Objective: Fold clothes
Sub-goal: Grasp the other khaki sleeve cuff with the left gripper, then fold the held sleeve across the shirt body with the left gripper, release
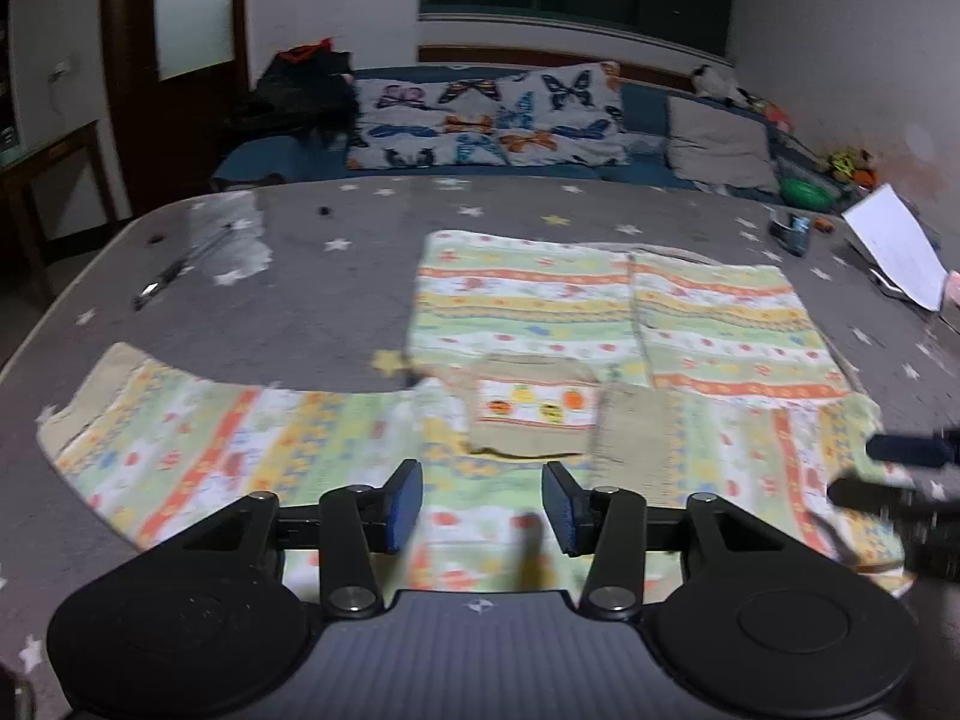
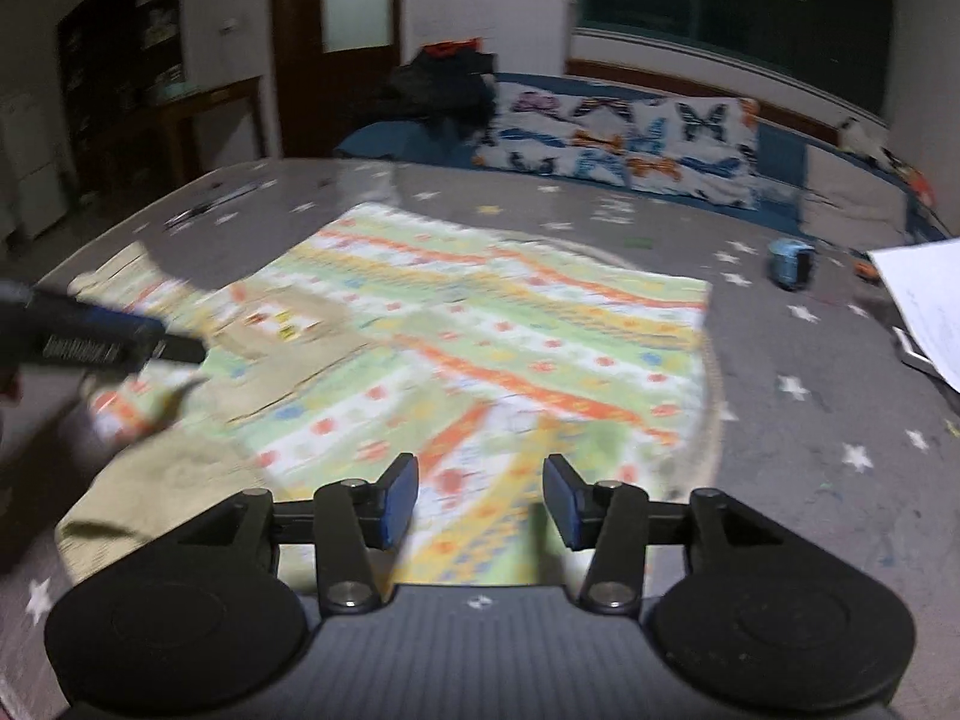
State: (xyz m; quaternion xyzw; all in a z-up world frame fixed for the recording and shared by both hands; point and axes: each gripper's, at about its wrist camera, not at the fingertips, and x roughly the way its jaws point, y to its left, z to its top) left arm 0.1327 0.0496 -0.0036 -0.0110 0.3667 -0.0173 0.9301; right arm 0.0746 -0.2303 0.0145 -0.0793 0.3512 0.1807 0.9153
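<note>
Nearest the left wrist camera, the left claw (image 1: 482,507) is seen with its two blue-padded fingers (image 1: 403,504) spread apart, holding nothing, poised over the near edge of a striped child's garment in pale green, yellow, orange and white (image 1: 540,312). This garment is spread flat on a grey counter covering printed with white and yellow stars (image 1: 336,294). Its body lies toward the far right, one sleeve is stretched out to the near left, and a beige collar panel with small orange and yellow figures (image 1: 531,405) is seen near the middle. At the right edge of this view, the dark tips of the right claw are glimpsed, blurred, at the garment's near right corner.

In the right wrist view, the right claw (image 2: 480,501) is likewise shown with its fingers (image 2: 399,498) apart and empty, above the same garment (image 2: 480,324), much blurred. The left claw (image 2: 174,348) is seen as a dark blur at the left, over the collar end of the cloth; from this view its fingers cannot be told apart.

To the right on the counter, a small blue object (image 2: 792,264) and a white sheet of paper (image 2: 924,306) are seen, well apart from the garment. Beyond the counter lies a butterfly-printed pillow (image 1: 486,114).
</note>
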